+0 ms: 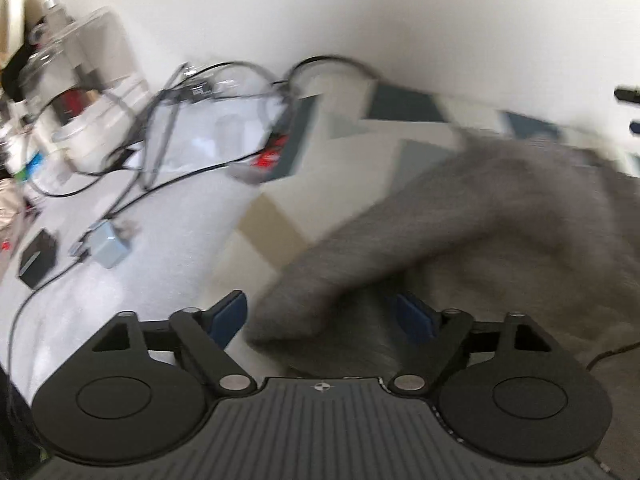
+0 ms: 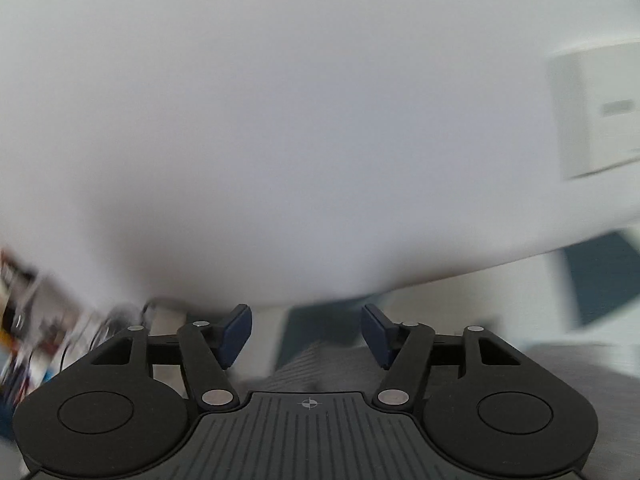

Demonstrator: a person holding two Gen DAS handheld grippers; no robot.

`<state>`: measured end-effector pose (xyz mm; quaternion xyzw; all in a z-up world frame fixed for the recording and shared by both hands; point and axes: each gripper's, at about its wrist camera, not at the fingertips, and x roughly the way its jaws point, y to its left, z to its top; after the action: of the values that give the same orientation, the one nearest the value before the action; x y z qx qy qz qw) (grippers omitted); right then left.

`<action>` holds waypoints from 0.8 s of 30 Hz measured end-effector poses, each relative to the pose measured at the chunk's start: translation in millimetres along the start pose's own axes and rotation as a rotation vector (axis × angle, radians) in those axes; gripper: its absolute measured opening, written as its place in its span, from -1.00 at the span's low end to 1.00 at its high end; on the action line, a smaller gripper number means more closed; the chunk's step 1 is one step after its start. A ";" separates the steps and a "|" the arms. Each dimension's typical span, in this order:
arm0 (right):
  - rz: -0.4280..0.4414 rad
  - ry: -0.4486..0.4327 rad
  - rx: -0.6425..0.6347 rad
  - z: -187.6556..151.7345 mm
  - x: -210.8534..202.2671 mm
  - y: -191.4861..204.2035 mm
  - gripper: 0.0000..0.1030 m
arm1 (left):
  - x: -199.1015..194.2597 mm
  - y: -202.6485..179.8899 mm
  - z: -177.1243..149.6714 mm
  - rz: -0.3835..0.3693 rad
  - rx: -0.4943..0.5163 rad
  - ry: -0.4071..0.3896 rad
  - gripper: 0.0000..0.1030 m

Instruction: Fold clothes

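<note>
In your left wrist view, your left tongs [image 1: 320, 314] stand spread wide with nothing between them, their blue pads [image 1: 228, 316] either side of a grey garment [image 1: 460, 240]. The garment lies on a patterned mat [image 1: 360, 152] (blurred by motion), its long sleeve-like part running from upper right down toward the tongs, cuff end nearest you. Black cables [image 1: 160, 128] and a small grey box [image 1: 108, 242] lie off to the left.

In your right wrist view, your right tongs [image 2: 306, 330] are also released, aimed at a white wall [image 2: 300, 120], with grey garment [image 2: 320, 368] just below them.
</note>
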<state>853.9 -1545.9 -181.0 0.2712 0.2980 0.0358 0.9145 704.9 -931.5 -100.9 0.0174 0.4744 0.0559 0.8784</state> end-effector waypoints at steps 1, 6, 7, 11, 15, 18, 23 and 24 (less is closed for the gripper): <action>-0.056 -0.031 0.007 -1.9 -18.2 -13.5 0.15 | -4.6 -5.6 -3.8 -0.036 0.015 0.006 0.65; -0.333 -0.020 -0.002 -24.1 -65.2 -72.6 0.19 | 10.8 -33.7 -28.2 -0.073 0.052 0.110 0.63; -0.377 0.011 -0.015 -28.8 -66.0 -80.9 0.18 | 15.9 -38.1 -32.0 -0.061 0.052 0.129 0.61; -0.436 0.091 -0.092 -44.3 -56.3 -86.9 0.17 | 25.5 -51.9 -42.7 -0.055 0.057 0.163 0.58; -0.476 0.133 -0.232 -57.6 -44.3 -78.3 0.21 | 22.5 -60.3 -48.7 -0.072 0.043 0.179 0.58; -0.495 0.139 -0.292 -60.1 -42.0 -79.1 0.21 | 20.7 -66.4 -54.7 -0.072 0.044 0.181 0.59; -0.518 0.126 -0.300 -52.3 -50.2 -93.1 0.21 | 17.0 -79.2 -64.2 -0.084 0.047 0.185 0.59; -0.528 0.121 -0.295 -50.5 -51.6 -97.3 0.21 | 16.5 -81.8 -65.6 -0.088 0.048 0.186 0.60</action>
<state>773.7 -1616.4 -238.3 0.0460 0.4038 -0.1439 0.9023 665.7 -1012.3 -157.5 0.0121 0.5556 0.0071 0.8313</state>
